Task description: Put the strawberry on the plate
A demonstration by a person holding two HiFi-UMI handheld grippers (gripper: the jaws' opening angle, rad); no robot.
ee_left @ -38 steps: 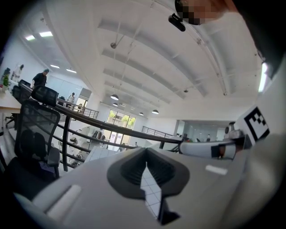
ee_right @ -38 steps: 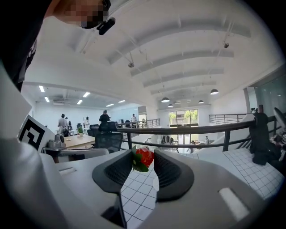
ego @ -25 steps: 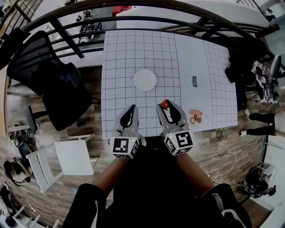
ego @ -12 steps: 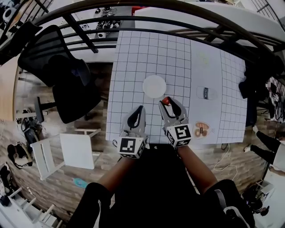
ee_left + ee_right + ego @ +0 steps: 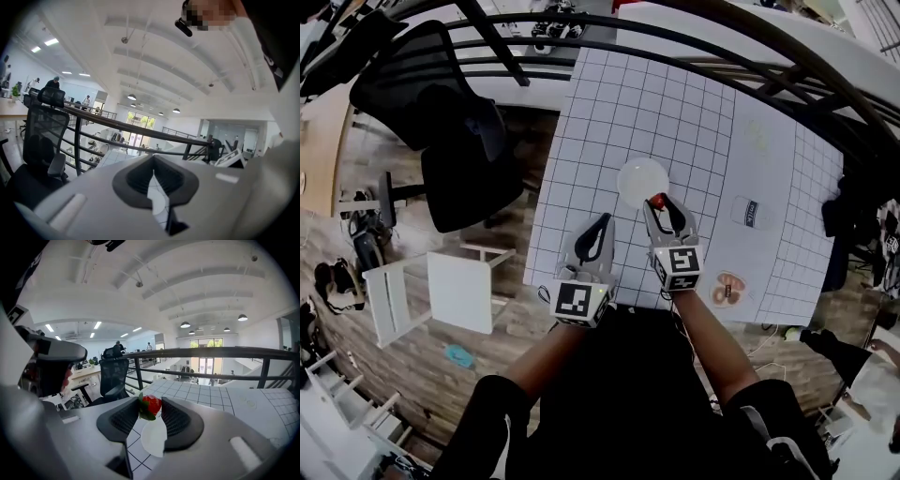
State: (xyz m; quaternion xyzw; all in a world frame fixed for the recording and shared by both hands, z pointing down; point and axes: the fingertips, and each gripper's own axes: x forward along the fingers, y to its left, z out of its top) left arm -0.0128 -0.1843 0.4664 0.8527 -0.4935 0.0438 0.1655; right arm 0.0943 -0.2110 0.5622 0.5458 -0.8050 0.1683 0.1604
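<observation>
Right gripper (image 5: 657,203) has advanced to the near rim of the plate (image 5: 637,178), its jaws moderately spread and pinching the strawberry (image 5: 150,405) at the tips (likely for a clean drop). Left gripper (image 5: 602,221) hangs back beside it, jaws together, empty.

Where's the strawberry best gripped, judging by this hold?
Across its red body, a pad on each side, as the right gripper holds the strawberry now at its jaw tips, coming from the person's side. The leafy cap lies against one pad; the rounded flesh likely seats firmer.
</observation>
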